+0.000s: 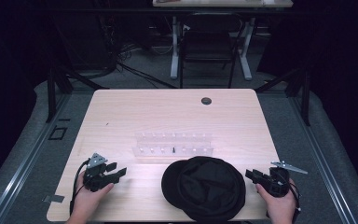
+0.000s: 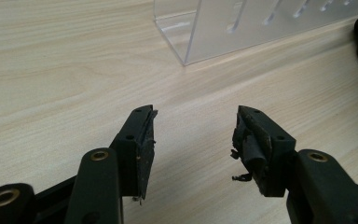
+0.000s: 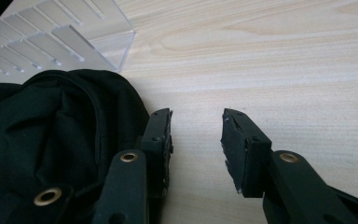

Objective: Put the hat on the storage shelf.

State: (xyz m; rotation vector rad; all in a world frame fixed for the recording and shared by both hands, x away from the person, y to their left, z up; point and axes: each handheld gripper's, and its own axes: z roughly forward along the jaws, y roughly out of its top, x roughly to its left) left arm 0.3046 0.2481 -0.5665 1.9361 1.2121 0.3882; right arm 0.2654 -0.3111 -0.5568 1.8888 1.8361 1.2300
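High view: one black cap (image 1: 205, 187), two open tongs (image 1: 114, 174) (image 1: 251, 176).

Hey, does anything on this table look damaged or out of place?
Yes: the left gripper has frayed pads, with torn black bits hanging off. The black cap and clear rack look fine.

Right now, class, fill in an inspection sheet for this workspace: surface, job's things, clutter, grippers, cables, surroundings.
Surface: light wooden table, round cable hole near the far edge.
Job's things: black fabric cap at the near edge; clear acrylic slotted rack just behind it.
Clutter: nothing seen.
Grippers: left gripper and right gripper both open, nothing between their pads, one on each side of the cap.
Cables: black cable trailing from the left gripper.
Surroundings: dark room, black chair and a second table beyond.
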